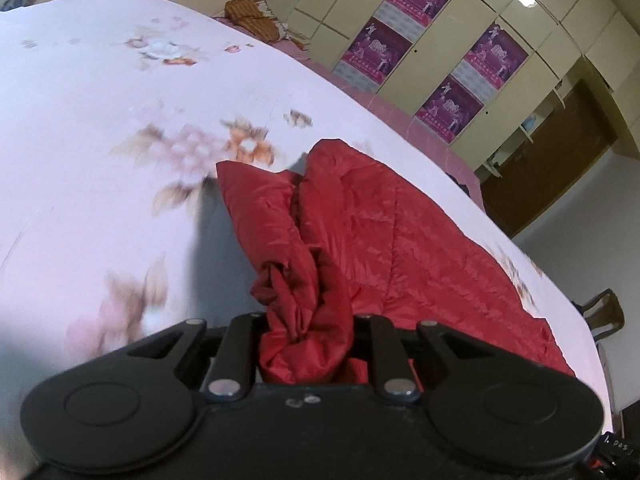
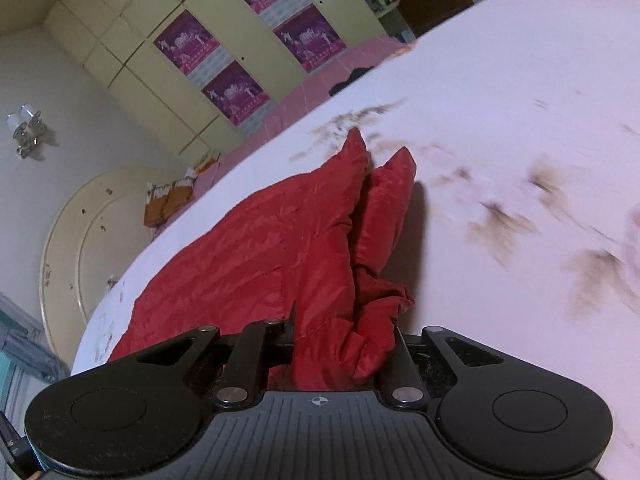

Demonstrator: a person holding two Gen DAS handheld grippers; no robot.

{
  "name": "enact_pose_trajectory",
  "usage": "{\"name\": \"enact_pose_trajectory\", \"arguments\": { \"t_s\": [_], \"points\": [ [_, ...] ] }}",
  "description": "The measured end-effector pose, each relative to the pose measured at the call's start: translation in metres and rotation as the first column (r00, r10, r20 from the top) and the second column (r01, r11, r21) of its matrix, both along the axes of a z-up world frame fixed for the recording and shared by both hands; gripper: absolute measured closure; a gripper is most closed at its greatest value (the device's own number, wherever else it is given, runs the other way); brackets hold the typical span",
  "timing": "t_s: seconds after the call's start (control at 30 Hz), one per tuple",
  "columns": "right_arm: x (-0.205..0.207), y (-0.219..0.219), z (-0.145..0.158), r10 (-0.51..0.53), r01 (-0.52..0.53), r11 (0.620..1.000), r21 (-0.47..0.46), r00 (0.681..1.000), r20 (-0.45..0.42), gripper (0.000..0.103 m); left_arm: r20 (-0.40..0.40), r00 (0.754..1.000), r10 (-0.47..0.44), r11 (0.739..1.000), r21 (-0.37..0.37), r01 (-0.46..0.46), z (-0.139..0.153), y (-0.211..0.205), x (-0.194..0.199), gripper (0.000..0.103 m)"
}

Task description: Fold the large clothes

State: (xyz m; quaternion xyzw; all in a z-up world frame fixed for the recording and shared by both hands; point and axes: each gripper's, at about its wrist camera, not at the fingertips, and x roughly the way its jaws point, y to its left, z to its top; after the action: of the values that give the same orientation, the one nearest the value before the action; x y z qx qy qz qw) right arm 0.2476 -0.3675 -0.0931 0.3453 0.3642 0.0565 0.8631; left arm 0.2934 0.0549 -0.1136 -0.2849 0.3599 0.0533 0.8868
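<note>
The red quilted jacket lies on the bed, on a pale pink sheet with a floral print. Its fabric is shiny, with stitched quilting lines and fine creases. In the left wrist view the main body spreads flat toward the right edge of the bed, while a doubled section rises in two padded lobes with a deep fold between them. The lower end of that section is twisted into a rope-like bunch that runs down into the left tool.

The left tool is clenched on this bunch: red cloth fills the gap between its two black fingers, and wrinkled fabric bulges out on both sides of the grip. How far the cloth is lifted off the sheet cannot be told.

In the right wrist view the jacket shows the same form from the opposite end: a broad flat panel at left and two pointed lobes standing at right, throwing a shadow on the sheet. The right tool is likewise closed on a gathered hem of the cloth, which is pinched between its fingers and hangs in folds over them.

Beyond the bed stands a cream wardrobe bearing four purple posters. A round cream headboard and a wall lamp appear in the right wrist view.
</note>
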Motion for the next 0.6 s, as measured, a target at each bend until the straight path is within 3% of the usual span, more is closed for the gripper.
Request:
{"name": "enact_pose_trajectory", "arguments": {
  "t_s": [0.33, 0.6],
  "points": [
    [-0.061, -0.024, 0.003, 0.029, -0.029, 1.0, 0.009, 1.0, 0.006, 0.089, 0.012, 1.0, 0.012, 1.0, 0.018, -0.013, 0.0, -0.023, -0.067, 0.086],
    [-0.081, -0.034, -0.009, 0.04, -0.04, 0.999, 0.023, 0.999, -0.005, 0.089, 0.014, 1.0, 0.027, 0.999, 0.039, -0.028, -0.004, -0.032, -0.088, 0.085]
  ]
}}
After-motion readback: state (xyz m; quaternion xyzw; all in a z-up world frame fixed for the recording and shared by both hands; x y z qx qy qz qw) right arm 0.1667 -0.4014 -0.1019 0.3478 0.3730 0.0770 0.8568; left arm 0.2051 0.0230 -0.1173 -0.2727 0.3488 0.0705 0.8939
